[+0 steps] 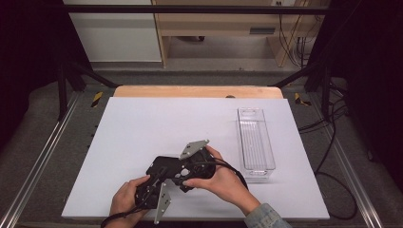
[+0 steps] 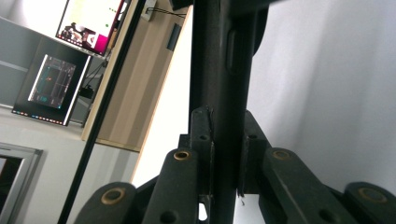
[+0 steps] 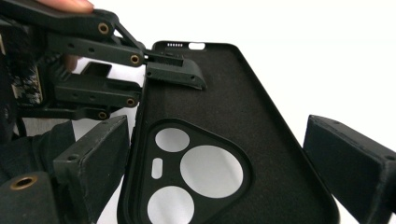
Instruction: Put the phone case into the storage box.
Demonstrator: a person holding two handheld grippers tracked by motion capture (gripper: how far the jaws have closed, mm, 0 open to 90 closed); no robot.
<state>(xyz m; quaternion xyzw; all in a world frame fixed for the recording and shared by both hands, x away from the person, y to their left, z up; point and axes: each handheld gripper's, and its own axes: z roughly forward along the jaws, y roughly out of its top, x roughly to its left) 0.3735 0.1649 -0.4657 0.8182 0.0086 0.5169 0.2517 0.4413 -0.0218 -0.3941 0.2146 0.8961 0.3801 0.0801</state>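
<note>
Black and soft-lined, the phone case (image 3: 219,126) hangs above the white surface (image 1: 142,128) near the person's edge, gripped by its long side in the left claw (image 3: 175,70), which is clenched on that rim; the left gripper view looks straight along the pinched edge (image 2: 219,93). Held this way, the case likely offers its open face to the other tool. The right claw (image 3: 224,186) is spread wide, one jaw on either side of the camera-cutout end, touching neither side. A clear tray (image 1: 255,137) stands well apart, to the right.
</note>
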